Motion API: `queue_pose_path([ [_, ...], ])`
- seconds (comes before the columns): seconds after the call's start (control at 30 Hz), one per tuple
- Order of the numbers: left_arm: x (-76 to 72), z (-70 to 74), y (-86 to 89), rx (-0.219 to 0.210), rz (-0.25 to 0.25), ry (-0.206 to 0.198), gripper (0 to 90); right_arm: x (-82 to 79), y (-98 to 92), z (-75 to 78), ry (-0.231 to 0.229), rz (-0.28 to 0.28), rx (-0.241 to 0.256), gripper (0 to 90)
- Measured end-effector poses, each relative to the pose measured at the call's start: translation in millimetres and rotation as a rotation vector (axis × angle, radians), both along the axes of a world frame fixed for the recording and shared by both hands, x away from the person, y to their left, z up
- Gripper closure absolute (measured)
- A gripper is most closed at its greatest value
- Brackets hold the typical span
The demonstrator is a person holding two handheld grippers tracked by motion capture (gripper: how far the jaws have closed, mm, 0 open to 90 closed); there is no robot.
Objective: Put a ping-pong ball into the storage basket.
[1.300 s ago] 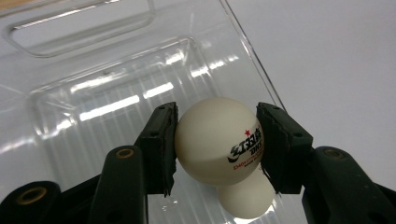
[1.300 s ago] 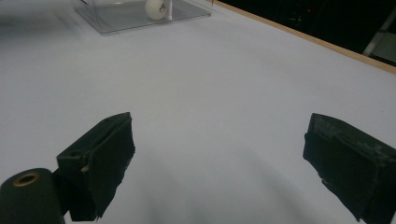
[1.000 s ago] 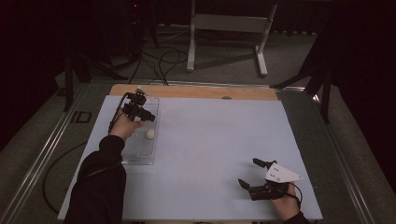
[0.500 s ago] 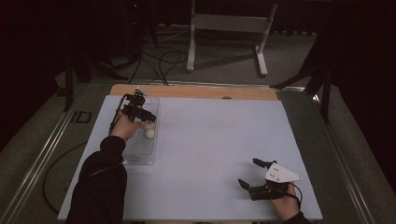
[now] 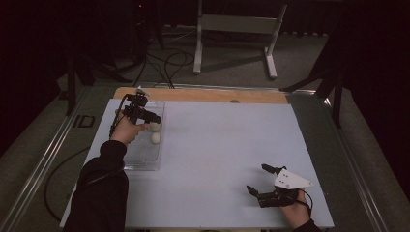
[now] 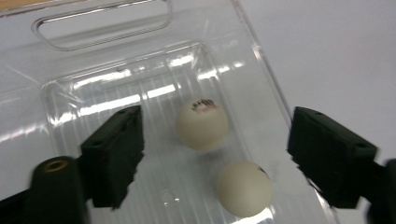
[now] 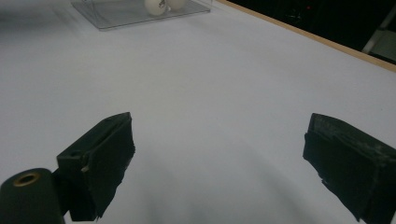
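A clear plastic tray (image 5: 140, 154) lies at the table's left with two white balls in it, one (image 5: 153, 127) just beyond the other (image 5: 155, 137). My left gripper (image 5: 153, 118) hovers over the tray's far half, open. In the left gripper view its jaws stand wide apart over the tray (image 6: 107, 88), with a printed ball (image 6: 201, 123) between them and a plain ball (image 6: 243, 188) nearer. My right gripper (image 5: 257, 178) rests open at the table's near right, holding nothing. In the right gripper view its jaws (image 7: 217, 126) are spread over the bare white surface.
The white table cover (image 5: 222, 145) ends in a wooden strip (image 5: 203, 95) at the far edge. The tray (image 7: 140, 14) and both balls (image 7: 156, 4) appear far off in the right gripper view. Cables and a stand's legs (image 5: 232, 43) lie on the floor beyond.
A second ball now shows in the tray just under the left gripper's jaws, where one ball showed before. The left gripper has barely shifted. The right gripper has not moved.
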State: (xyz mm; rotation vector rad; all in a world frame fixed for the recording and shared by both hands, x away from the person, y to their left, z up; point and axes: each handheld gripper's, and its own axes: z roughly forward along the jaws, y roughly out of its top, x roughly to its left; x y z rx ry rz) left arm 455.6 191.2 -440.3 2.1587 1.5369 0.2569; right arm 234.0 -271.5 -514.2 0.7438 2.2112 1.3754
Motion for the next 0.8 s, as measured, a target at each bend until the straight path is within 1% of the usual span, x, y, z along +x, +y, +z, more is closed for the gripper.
queue_pose_path([
  [0.03, -0.9, 1.4, -0.4, -0.015, -0.018, 0.001, 16.5, 0.0, 0.0, 0.0, 0.001, 0.0, 0.0, 8.6],
  [0.07, -2.1, 3.2, -1.4, -0.017, -0.027, -0.009, 13.0, 0.0, 0.1, -0.1, 0.002, -0.001, -0.001, 8.6],
  [0.1, -3.1, 4.9, -2.1, -0.019, -0.042, -0.016, 13.2, -0.1, 0.1, 0.0, 0.003, -0.001, -0.001, 8.6],
  [0.13, -4.0, 6.2, -2.8, -0.025, -0.06, -0.019, 10.8, 0.0, 0.2, 0.0, 0.002, 0.0, -0.001, 8.6],
  [0.17, -5.1, 7.5, -3.4, -0.036, -0.081, -0.023, 6.0, -0.1, 0.3, 0.1, 0.002, -0.001, -0.001, 8.6],
  [0.23, -6.7, 9.7, -5.7, -0.025, -0.094, -0.031, 3.7, -0.2, 0.2, 0.2, 0.002, -0.001, 0.0, 8.6],
  [0.27, -7.6, 10.8, -6.3, -0.026, -0.105, -0.035, 2.6, -0.1, 0.1, 0.2, 0.002, -0.001, -0.001, 8.6],
  [0.4, -10.3, 14.2, -8.1, -0.039, -0.12, -0.05, 0.4, -0.2, 0.0, 0.4, 0.0, -0.002, -0.001, 8.6],
  [0.53, -13.3, 17.2, -10.7, -0.043, -0.142, -0.06, 0.2, 0.0, -0.2, 0.4, 0.001, -0.001, 0.0, 8.6],
  [0.6, -15.0, 18.8, -12.6, -0.045, -0.151, -0.071, 0.2, -0.1, 0.0, 0.3, 0.001, -0.001, 0.0, 8.6],
  [0.73, -18.7, 22.4, -18.3, -0.034, -0.172, -0.087, 0.2, -0.1, -0.1, 0.5, 0.001, -0.002, -0.001, 8.6],
  [0.8, -20.2, 24.1, -20.9, -0.038, -0.185, -0.096, 0.2, 0.0, -0.1, 0.4, 0.0, -0.003, 0.0, 8.6],
])
